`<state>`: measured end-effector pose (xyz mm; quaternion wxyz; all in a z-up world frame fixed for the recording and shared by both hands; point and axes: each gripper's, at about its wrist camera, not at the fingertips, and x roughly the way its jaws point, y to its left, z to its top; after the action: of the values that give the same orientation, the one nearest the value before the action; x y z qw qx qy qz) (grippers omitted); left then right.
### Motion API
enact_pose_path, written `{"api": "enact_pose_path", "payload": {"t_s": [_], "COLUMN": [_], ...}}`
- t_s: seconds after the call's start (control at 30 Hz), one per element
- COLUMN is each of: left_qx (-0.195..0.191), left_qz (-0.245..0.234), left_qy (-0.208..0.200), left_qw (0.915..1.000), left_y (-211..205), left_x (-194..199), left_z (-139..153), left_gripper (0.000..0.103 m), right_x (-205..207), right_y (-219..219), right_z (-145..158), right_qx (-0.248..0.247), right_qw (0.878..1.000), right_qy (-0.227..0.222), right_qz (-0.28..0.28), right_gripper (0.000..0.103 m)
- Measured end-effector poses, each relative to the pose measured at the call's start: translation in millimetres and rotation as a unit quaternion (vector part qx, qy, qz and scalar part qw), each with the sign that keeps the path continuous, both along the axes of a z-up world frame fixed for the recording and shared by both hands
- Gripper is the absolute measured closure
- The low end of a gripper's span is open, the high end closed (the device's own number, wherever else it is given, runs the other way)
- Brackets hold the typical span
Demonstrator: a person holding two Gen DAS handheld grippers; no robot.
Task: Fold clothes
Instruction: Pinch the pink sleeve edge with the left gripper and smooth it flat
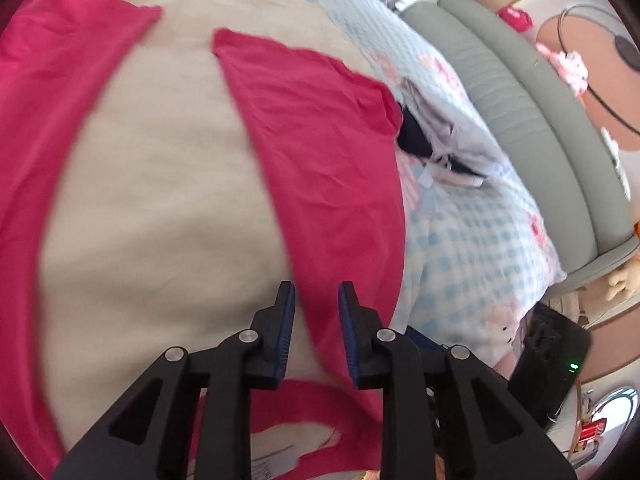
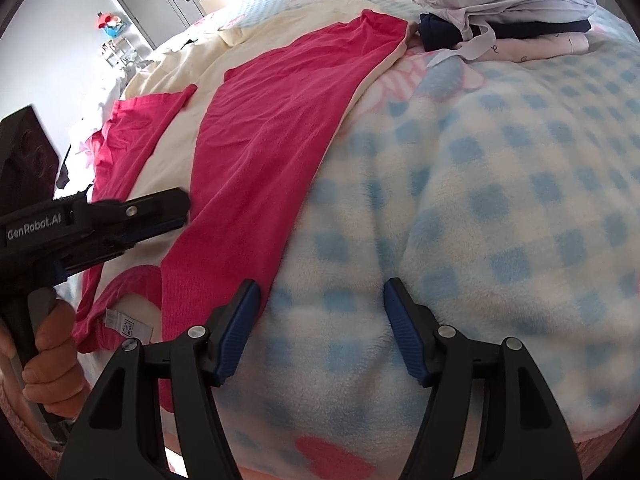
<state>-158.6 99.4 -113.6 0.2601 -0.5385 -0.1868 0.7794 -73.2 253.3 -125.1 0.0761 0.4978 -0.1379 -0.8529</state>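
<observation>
Pink-and-cream garment [image 2: 256, 152] partly hidden behind left tongs [image 1: 316, 308].

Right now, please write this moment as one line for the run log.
stage: shirt half folded | left gripper: open above pink sleeve | right gripper: open over checked blanket | folded pile: behind

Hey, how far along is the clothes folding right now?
Done: a stack of folded clothes sits at the far side of the checked blanket. In hand: the pink and cream top lies spread out, both pink sleeves folded in over the cream body. Left gripper hovers open above it; right gripper is open over the blanket. Left: folding the top up and stacking it.
</observation>
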Motion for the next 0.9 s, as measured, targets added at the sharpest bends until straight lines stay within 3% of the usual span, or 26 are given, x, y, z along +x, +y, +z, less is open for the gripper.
{"api": "enact_pose_path", "payload": {"t_s": [0.1, 0.27, 0.4, 0.53, 0.63, 0.67, 0.73, 0.9], "left_qx": [-0.046, -0.087, -0.112, -0.08, -0.058, -0.073, -0.094, -0.063], "left_qz": [-0.01, 0.023, 0.028, 0.002, -0.018, -0.023, -0.023, 0.01], "left_qy": [0.035, 0.072, 0.044, 0.073, 0.093, 0.084, 0.062, 0.078], "left_qw": [0.9983, 0.9934, 0.9924, 0.9941, 0.9938, 0.9935, 0.9934, 0.9949], "left_y": [14, 4, -5, -7, -8, -4, -3, -39], "left_x": [4, 7, 3, 27, 44, 46, 49, 73], "left_z": [4, 22, 12, 20, 25, 18, 1, 23], "left_gripper": [0.099, 0.099, 0.094, 0.091, 0.079, 0.079, 0.08, 0.079], "right_x": [-1, -3, -4, 1, 10, 12, 11, 12], "right_y": [-2, -6, -10, -7, -7, -8, -16, -25], "right_z": [1, -1, -2, 8, 20, 22, 18, 1], "right_qx": [-0.002, 0.01, 0.019, 0.003, -0.029, -0.039, -0.028, 0.028], "right_qw": [1.0, 1.0, 1.0, 1.0, 0.999, 0.998, 0.999, 0.999], "right_qy": [0.002, 0.0, -0.002, 0.01, 0.035, 0.038, 0.029, -0.023], "right_qz": [0.003, 0.009, 0.011, 0.007, 0.009, 0.014, 0.028, 0.031], "right_gripper": [0.037, 0.036, 0.034, 0.035, 0.034, 0.034, 0.034, 0.034]}}
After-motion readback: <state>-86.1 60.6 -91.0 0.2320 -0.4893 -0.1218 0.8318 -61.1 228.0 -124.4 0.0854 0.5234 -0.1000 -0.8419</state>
